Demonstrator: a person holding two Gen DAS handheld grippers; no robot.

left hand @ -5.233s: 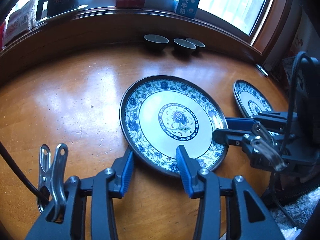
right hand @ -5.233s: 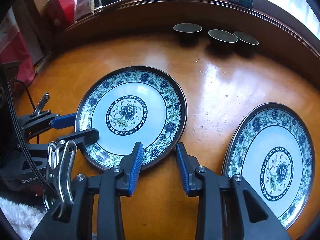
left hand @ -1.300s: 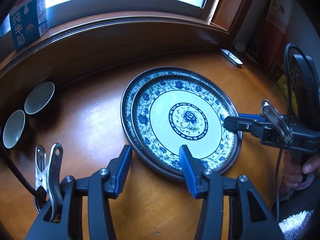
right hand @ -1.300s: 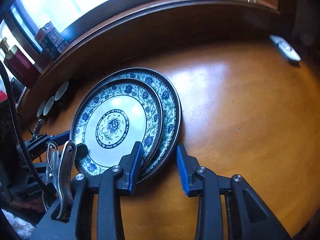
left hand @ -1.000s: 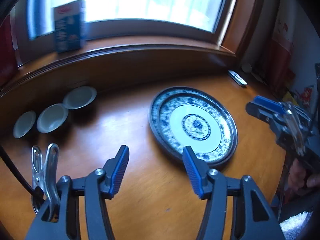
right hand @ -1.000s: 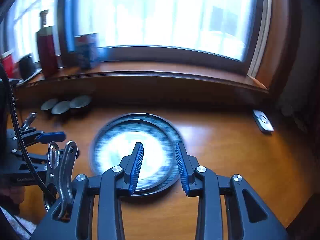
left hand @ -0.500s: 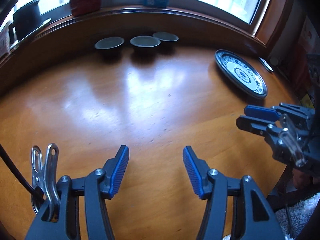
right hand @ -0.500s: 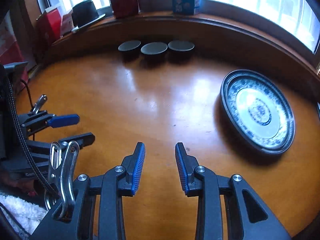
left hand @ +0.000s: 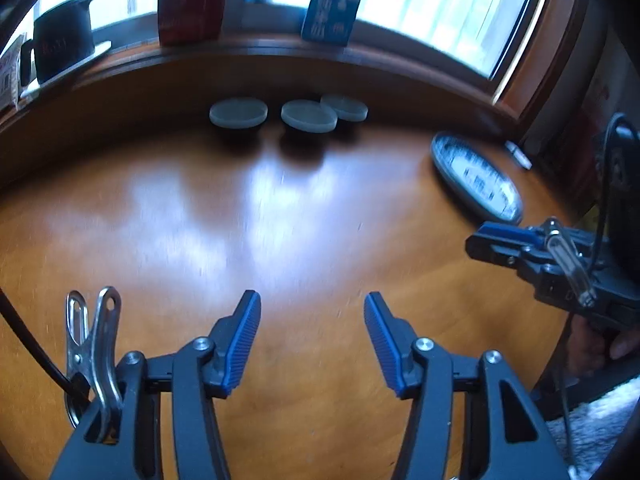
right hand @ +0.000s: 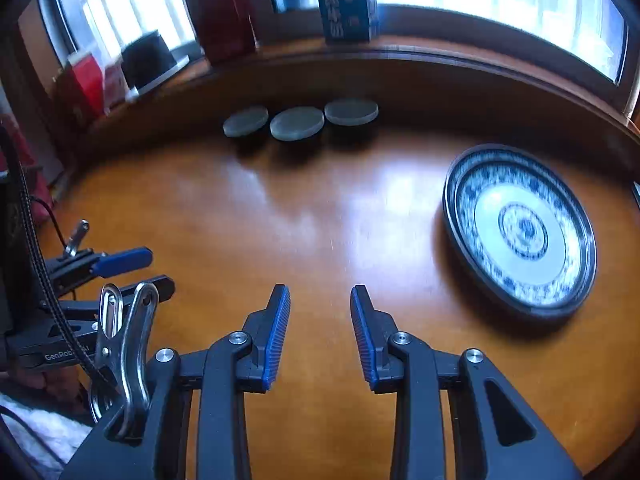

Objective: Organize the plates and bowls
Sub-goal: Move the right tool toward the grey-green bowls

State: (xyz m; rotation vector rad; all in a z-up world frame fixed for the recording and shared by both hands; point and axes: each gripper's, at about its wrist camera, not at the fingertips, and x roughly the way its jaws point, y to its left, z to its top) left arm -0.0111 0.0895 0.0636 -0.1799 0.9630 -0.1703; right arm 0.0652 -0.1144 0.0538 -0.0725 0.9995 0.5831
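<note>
Two blue-and-white flowered plates lie stacked (right hand: 520, 228) at the right of the wooden table (right hand: 320, 216); in the left wrist view the stack (left hand: 476, 178) shows at the far right. Three small dark bowls (left hand: 304, 114) (right hand: 298, 122) stand in a row at the back, below the sill. My left gripper (left hand: 312, 312) is open over bare wood near the front, nothing between its blue pads. My right gripper (right hand: 320, 304) is open too, its gap narrower, also over bare wood and left of the plates. Each gripper shows in the other's view: the right gripper (left hand: 488, 238) and the left gripper (right hand: 156, 268).
On the window sill stand a blue milk carton (left hand: 332, 10), a red box (left hand: 188, 0), a black mug (left hand: 60, 46) and red packets (right hand: 86, 84). A small white object (left hand: 520, 156) lies at the table's far right. A raised wooden ledge (left hand: 280, 68) runs behind the bowls.
Both grippers have drawn back from the stacked plates and swung left. The plates now lie far to the right, and the three bowls have come to the centre back of both views.
</note>
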